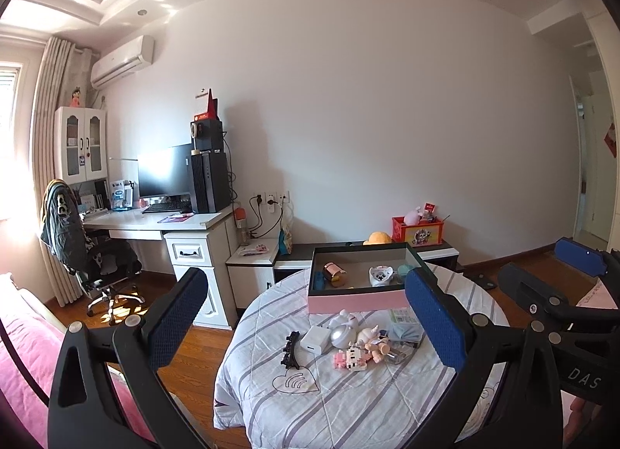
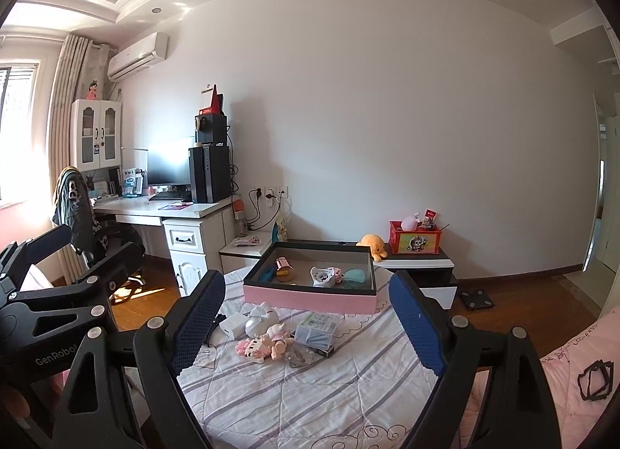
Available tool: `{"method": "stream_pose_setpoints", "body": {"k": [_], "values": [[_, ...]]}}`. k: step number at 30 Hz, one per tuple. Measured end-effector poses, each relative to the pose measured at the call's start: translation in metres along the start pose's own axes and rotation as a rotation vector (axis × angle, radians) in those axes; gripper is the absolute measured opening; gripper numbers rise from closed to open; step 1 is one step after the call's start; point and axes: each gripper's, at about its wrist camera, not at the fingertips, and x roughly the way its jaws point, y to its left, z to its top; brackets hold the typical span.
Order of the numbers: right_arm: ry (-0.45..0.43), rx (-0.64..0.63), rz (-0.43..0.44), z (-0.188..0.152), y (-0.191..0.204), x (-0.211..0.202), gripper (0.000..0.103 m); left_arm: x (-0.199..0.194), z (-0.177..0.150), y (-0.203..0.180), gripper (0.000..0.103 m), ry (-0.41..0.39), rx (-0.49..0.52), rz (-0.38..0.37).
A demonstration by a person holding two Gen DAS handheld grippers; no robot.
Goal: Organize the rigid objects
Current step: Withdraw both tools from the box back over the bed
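A pink box (image 1: pixel 354 301) (image 2: pixel 310 296) with a dark rim sits at the far side of a striped quilt (image 1: pixel 348 402) (image 2: pixel 310 402) and holds several small items. In front of it lie a white charger cube (image 1: pixel 316 339) (image 2: pixel 232 323), a silver round toy (image 1: pixel 341 336) (image 2: pixel 259 323), a black hair clip (image 1: pixel 291 350), a pink block figure (image 1: pixel 348 358) (image 2: pixel 252 348), a small doll (image 1: pixel 374 340) (image 2: pixel 279 340) and a blue pack (image 1: pixel 405 332) (image 2: pixel 314 336). My left gripper (image 1: pixel 305 276) (image 2: pixel 83 251) and right gripper (image 2: pixel 306 278) (image 1: pixel 550 270) hover side by side short of the pile, both open and empty.
A white desk (image 1: pixel 155 222) with a monitor and computer tower stands at the left wall, an office chair (image 1: pixel 89 255) beside it. Behind the quilt is a low cabinet (image 2: pixel 418 261) with a red toy crate (image 2: pixel 414 241) and a yellow plush. Pink bedding flanks both sides over a wood floor.
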Motion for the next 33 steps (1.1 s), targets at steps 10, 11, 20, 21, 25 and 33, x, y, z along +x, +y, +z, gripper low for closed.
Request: {"method": "stream_pose_setpoints", "body": {"k": [10,11,20,21,25,33], "values": [[0.029,0.003,-0.009,-0.005,-0.004,0.011,0.088,0.016,-0.006,-0.002,0.103,0.035,-0.008,-0.018],[0.032,0.003,-0.009,-0.006,-0.004,0.012,0.088,0.019,-0.008,-0.002,0.103,0.041,-0.007,-0.021],[0.141,0.011,-0.001,-0.033,-0.008,0.055,0.088,0.071,-0.045,-0.003,0.103,0.183,-0.001,-0.075],[0.162,0.010,-0.001,-0.038,-0.009,0.063,0.088,0.079,-0.051,-0.003,0.103,0.209,0.001,-0.081],[0.261,0.016,0.004,-0.065,-0.014,0.099,0.088,0.110,-0.077,-0.002,0.103,0.311,-0.001,-0.123],[0.410,0.043,-0.001,-0.105,-0.032,0.157,0.088,0.177,-0.121,0.016,0.103,0.475,0.003,-0.053]]}}
